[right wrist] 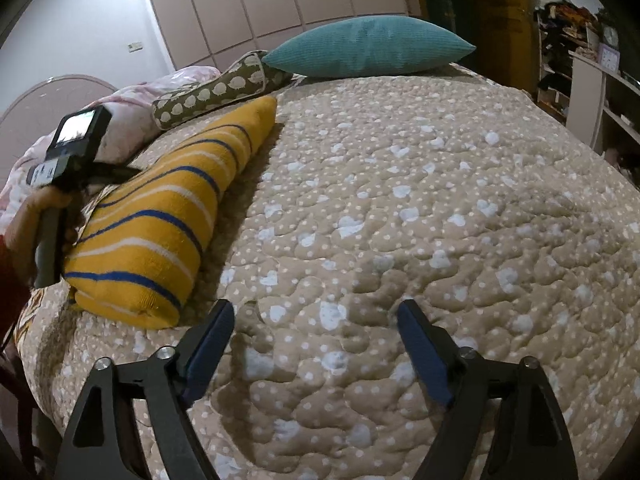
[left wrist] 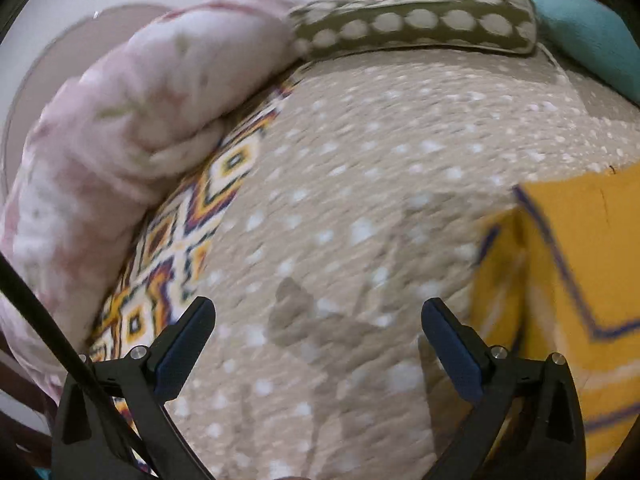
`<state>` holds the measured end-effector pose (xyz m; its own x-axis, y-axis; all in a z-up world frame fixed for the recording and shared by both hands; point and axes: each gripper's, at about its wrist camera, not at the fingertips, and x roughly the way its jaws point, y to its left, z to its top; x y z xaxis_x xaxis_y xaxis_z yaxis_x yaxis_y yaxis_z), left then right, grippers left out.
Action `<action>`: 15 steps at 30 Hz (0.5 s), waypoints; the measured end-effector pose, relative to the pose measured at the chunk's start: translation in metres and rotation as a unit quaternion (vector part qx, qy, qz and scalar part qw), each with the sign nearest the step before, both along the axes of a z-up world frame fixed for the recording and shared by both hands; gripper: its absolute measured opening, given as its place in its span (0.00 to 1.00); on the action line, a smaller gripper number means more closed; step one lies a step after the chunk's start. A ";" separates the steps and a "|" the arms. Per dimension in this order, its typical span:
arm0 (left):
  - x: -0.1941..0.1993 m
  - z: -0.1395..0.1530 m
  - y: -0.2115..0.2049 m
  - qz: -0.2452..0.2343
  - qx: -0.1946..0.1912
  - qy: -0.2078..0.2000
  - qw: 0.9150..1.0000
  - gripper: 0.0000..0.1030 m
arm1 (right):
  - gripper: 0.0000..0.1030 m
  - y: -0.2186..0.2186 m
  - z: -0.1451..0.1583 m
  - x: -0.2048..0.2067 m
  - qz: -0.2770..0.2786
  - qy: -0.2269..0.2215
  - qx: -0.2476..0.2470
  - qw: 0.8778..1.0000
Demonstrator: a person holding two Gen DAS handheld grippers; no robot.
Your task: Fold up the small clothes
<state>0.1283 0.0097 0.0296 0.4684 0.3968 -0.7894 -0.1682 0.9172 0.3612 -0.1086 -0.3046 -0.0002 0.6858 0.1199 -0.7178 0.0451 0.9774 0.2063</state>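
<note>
A folded yellow garment with blue and white stripes (right wrist: 160, 220) lies on the beige spotted bedspread (right wrist: 400, 200) at the left of the right wrist view. In the left wrist view the same yellow garment (left wrist: 568, 272) fills the right side. My left gripper (left wrist: 318, 320) is open above bare bedspread (left wrist: 360, 160), with the garment just right of its right finger. My right gripper (right wrist: 316, 320) is open over the bedspread, nothing between its fingers, and the garment's near end lies to its left. A hand (right wrist: 36, 220) holds the left gripper's handle behind the garment.
A teal pillow (right wrist: 368, 46) and an olive bolster with white spots (right wrist: 216, 92) lie at the bed's far end. A pink floral quilt (left wrist: 120, 120) is bunched along the left edge over a patterned sheet (left wrist: 188, 232). Shelves (right wrist: 592, 88) stand at the right.
</note>
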 end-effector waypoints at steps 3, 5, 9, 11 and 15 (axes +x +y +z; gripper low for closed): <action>-0.033 0.014 0.012 -0.003 0.013 -0.022 1.000 1.00 | 0.95 0.012 -0.003 0.001 0.016 0.000 -0.035 0.999; -0.057 0.022 0.013 -0.005 0.002 -0.036 0.999 1.00 | 0.97 0.015 -0.004 0.002 0.020 0.002 -0.046 0.999; -0.108 0.030 -0.005 -0.021 -0.037 -0.043 0.998 1.00 | 0.99 0.012 -0.005 0.002 0.026 -0.004 -0.033 0.999; -0.127 0.031 -0.017 -0.035 -0.052 -0.042 0.997 1.00 | 0.99 0.011 -0.005 0.000 0.026 -0.010 -0.025 0.999; -0.172 0.034 -0.045 -0.061 -0.066 -0.057 0.994 1.00 | 0.98 0.012 -0.005 -0.002 0.025 -0.010 -0.024 0.999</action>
<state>-0.0436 -0.0357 0.0639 0.5956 0.2280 -0.7703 -0.0849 0.9714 0.2219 -0.1107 -0.2927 -0.0048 0.6946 0.1200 -0.7093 -0.0083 0.9873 0.1589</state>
